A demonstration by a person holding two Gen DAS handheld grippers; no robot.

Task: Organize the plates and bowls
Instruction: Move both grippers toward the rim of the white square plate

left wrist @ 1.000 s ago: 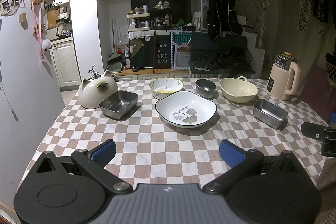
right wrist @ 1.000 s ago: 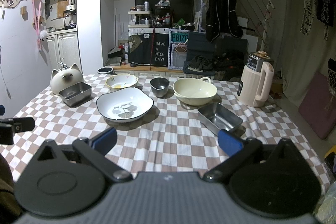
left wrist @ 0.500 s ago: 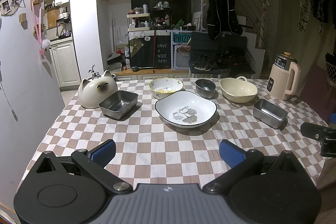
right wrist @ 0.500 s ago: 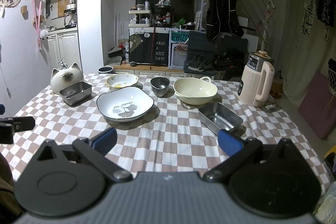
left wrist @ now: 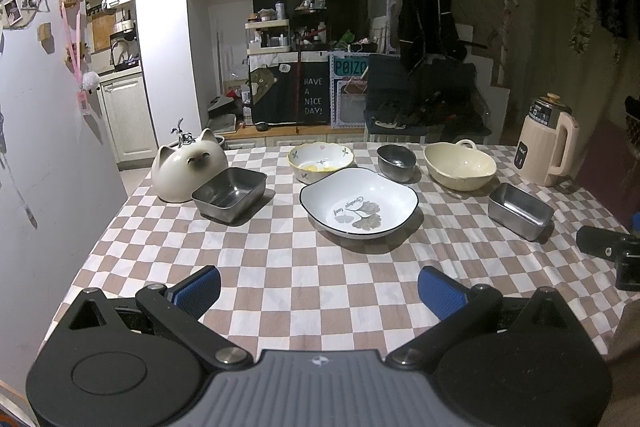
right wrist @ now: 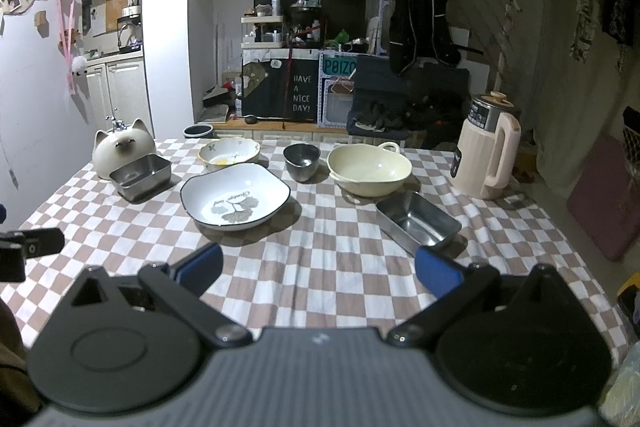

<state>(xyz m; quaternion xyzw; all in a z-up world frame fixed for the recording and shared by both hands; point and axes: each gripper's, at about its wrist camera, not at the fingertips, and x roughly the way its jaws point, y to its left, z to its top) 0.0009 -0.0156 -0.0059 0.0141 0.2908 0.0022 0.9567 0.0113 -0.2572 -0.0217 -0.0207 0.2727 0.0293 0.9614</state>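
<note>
On the checkered table a white leaf-print plate (left wrist: 360, 203) (right wrist: 235, 195) lies in the middle. Behind it stand a small floral bowl (left wrist: 321, 161) (right wrist: 229, 155), a dark metal cup-bowl (left wrist: 396, 160) (right wrist: 302, 160) and a cream handled bowl (left wrist: 460, 166) (right wrist: 369, 169). One steel rectangular tray (left wrist: 229, 193) (right wrist: 141, 175) sits at the left, another (left wrist: 520, 209) (right wrist: 418, 223) at the right. My left gripper (left wrist: 319, 289) hovers open at the near edge, well short of the plate. My right gripper (right wrist: 318, 267) is open too, its right finger close to the right steel tray.
A white cat-shaped ceramic pot (left wrist: 188, 167) (right wrist: 122, 151) stands at the far left corner, touching the left tray. A beige electric kettle (left wrist: 548, 147) (right wrist: 488, 159) stands at the far right. A kitchen and clutter lie beyond the table.
</note>
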